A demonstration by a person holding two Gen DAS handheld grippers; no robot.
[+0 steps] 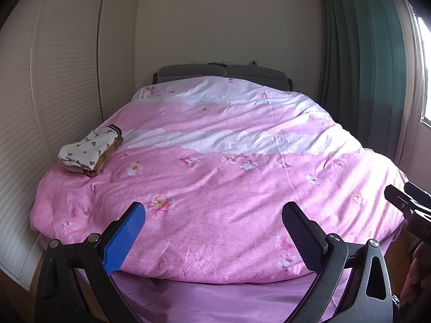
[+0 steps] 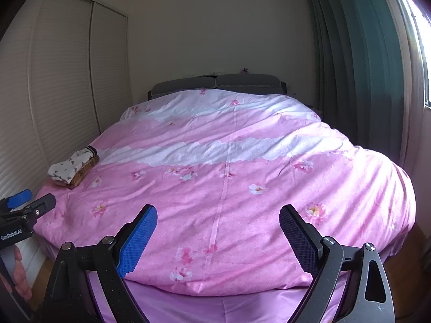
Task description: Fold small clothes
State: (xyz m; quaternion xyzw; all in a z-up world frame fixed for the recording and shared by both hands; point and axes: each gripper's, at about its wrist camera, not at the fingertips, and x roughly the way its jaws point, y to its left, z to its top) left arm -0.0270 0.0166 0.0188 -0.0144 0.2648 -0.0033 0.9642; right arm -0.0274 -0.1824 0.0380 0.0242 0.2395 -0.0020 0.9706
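Both the left gripper point(image 1: 214, 224) and right gripper point(image 2: 218, 228) hang wide apart, empty. The folded clothes point(image 1: 90, 152) lie far ahead-left; approach low, pinching 1 layer only

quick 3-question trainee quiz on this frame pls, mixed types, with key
1. True or false: the left gripper has its jaws shut on a garment.
2. Where does the folded clothes pile lie? A) on the pink duvet, on the wardrobe side B) against the headboard C) on the floor
3. Fill in: the curtain by the window is ____ in colour.

Key: 1 false, both grippers stand open and hold nothing (right gripper); 2 A; 3 green.
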